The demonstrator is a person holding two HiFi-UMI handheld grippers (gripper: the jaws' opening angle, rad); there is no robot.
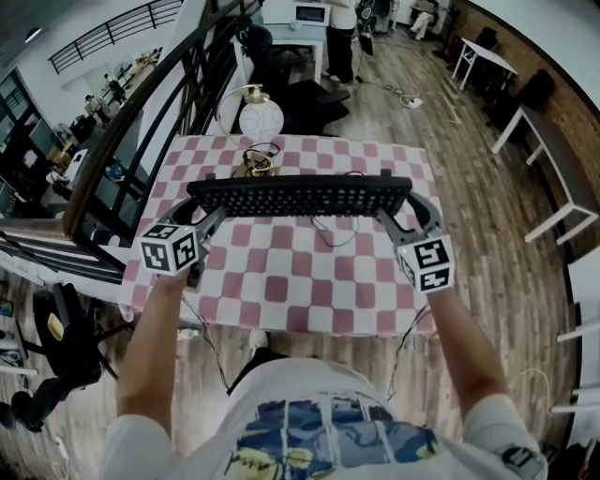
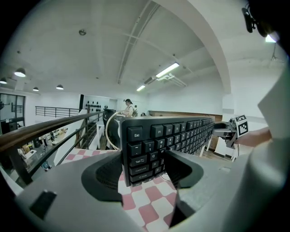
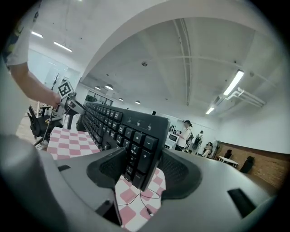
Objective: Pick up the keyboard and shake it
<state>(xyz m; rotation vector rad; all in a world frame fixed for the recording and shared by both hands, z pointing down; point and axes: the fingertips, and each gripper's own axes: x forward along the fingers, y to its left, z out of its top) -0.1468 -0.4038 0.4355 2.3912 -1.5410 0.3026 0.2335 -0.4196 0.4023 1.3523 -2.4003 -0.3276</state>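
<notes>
A black keyboard (image 1: pixel 300 196) hangs in the air above the checked table (image 1: pixel 281 281), held by both ends. My left gripper (image 1: pixel 208 217) is shut on its left end; in the left gripper view the Esc-key end (image 2: pixel 142 152) sits clamped between the jaws (image 2: pixel 144 170). My right gripper (image 1: pixel 394 217) is shut on the right end, and the right gripper view has the numpad end (image 3: pixel 136 147) between its jaws (image 3: pixel 136 170). The keyboard stands tilted on edge, keys facing me. Its thin cable (image 1: pixel 330 232) trails down onto the cloth.
A white round lamp (image 1: pixel 261 116) and a small brass object (image 1: pixel 253 166) stand at the table's far edge behind the keyboard. A dark railing (image 1: pixel 141 112) runs along the left. A person (image 1: pixel 341 28) stands far back by white desks.
</notes>
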